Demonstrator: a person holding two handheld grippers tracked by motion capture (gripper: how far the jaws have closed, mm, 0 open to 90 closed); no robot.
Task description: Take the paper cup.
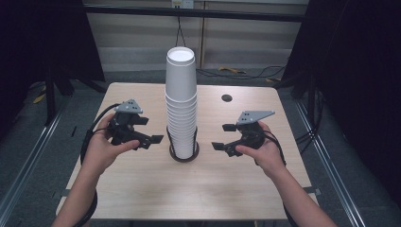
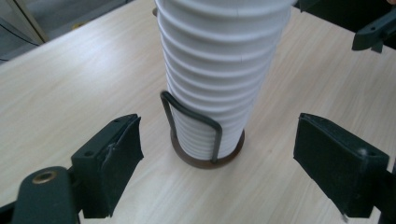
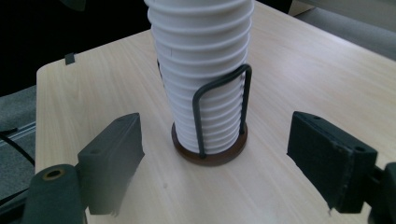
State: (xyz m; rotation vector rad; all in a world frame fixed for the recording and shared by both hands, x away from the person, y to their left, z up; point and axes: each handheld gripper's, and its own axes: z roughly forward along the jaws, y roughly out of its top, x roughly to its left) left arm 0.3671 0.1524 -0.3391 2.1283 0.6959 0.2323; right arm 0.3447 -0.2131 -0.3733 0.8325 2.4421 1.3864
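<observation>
The tall stack of white cups (image 1: 181,109) sits untouched in its holder (image 1: 184,153). Left claw (image 1: 152,140) and right claw (image 1: 223,137) stand apart, empty; no cup pulled yet.

In both gripper views we lose the top of the stack of white cups (image 2: 219,70): the upper picture edge cuts it off, so we cannot count the cups there. From the high view, the nested rims (image 1: 181,118) run too fine for us to number. We see the wire holder (image 3: 219,107) only on the near side; the cups hide its far loop, and they cover most of its dark round base (image 3: 210,156). The small dark round spot (image 1: 227,98) on the desk (image 1: 142,189) is too small for us to identify.
</observation>
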